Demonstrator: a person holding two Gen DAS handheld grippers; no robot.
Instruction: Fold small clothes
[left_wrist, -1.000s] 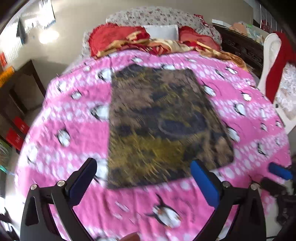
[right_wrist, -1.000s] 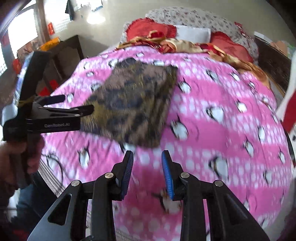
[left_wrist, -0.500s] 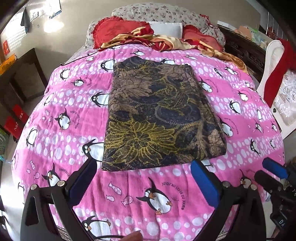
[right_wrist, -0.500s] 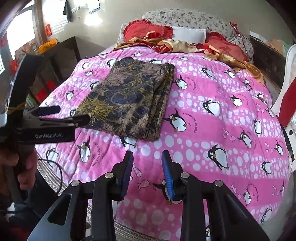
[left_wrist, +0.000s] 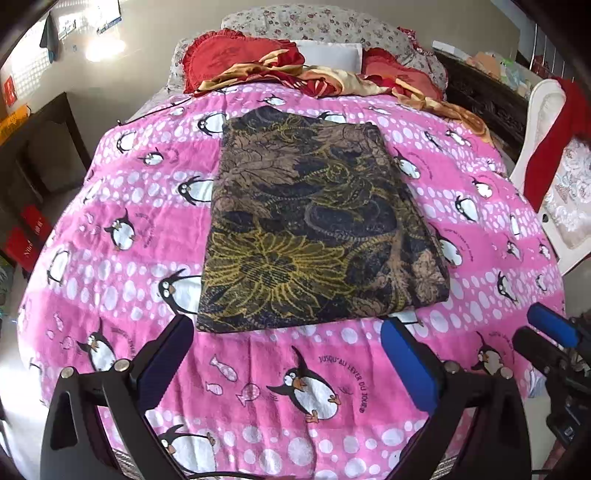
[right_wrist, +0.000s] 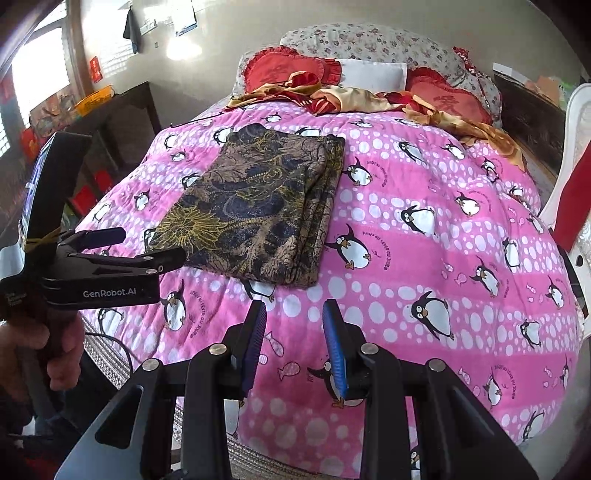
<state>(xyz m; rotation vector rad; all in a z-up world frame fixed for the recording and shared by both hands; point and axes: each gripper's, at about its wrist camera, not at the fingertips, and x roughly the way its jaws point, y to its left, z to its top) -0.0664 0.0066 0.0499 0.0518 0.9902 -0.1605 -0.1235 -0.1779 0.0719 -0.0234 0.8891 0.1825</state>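
Note:
A folded brown, black and gold patterned garment (left_wrist: 314, 229) lies flat on the pink penguin blanket (left_wrist: 110, 192); it also shows in the right wrist view (right_wrist: 258, 206). My left gripper (left_wrist: 288, 332) is wide open and empty, held just short of the garment's near edge; it also shows in the right wrist view (right_wrist: 122, 247). My right gripper (right_wrist: 293, 314) has its jaws a little apart and holds nothing, above the blanket in front of the garment's near right corner. Its tips show at the right of the left wrist view (left_wrist: 546, 328).
Red cushions (left_wrist: 236, 62), a white pillow (left_wrist: 328, 55) and a gold and red cloth (left_wrist: 332, 81) lie at the head of the bed. A dark cabinet (right_wrist: 122, 118) stands left of the bed. A white chair with a red cloth (left_wrist: 550, 147) stands at the right.
Both views have steadied from a blurred swing. The folded garment lies as before. Both grippers keep the same openings.

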